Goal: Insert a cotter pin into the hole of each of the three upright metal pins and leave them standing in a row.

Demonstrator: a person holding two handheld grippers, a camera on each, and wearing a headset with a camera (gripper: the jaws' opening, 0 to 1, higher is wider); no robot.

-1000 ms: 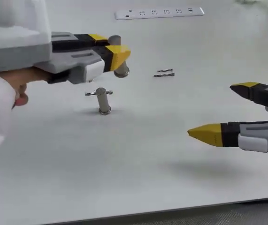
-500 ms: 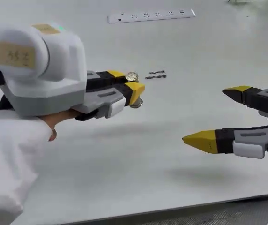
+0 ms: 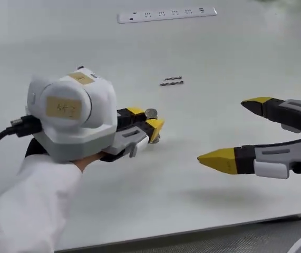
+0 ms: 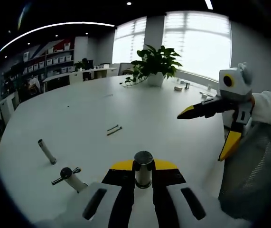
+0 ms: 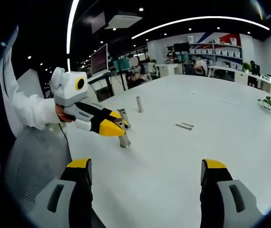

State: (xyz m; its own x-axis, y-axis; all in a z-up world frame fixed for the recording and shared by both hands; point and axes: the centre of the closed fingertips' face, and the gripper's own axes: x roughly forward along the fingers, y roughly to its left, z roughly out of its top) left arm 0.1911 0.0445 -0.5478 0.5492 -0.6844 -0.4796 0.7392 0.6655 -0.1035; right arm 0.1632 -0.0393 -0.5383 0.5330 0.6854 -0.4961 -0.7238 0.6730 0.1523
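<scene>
Left gripper [image 3: 149, 122] is closed on a metal pin [image 4: 143, 171]. The jaws clamp its shank about halfway up, and the rounded top stands proud of the yellow tips. The pin is upright, with its foot at the table [image 3: 139, 200] or just off it; I can't tell which. It's polished steel, so I judge it stiff, dense for its size and slippery. A round shank can swivel between flat jaws, so I want a firm, square hold. I can't make out the cross-hole from here, and I'd keep my grip low enough to leave the top free.

Right gripper [image 5: 147, 166] is spread wide and carrying nothing. It hovers well apart from the held pin, jaws pointing towards it.

Further back stands the bare pin [image 4: 46, 151], with nothing through it. Nearer me is the finished pin [image 4: 71, 176], which has a cotter through its head.

The loose cotter pins [image 3: 171, 81] lie side by side flat on the table, beyond the held pin. These look like the awkward ones: thin wire, feather-light, probably springy, and hugging the surface. I'd nip one near an end with the very tips so the rest sticks out to feed into the hole. Pinch gently, because too much squeeze could flick it away.
</scene>
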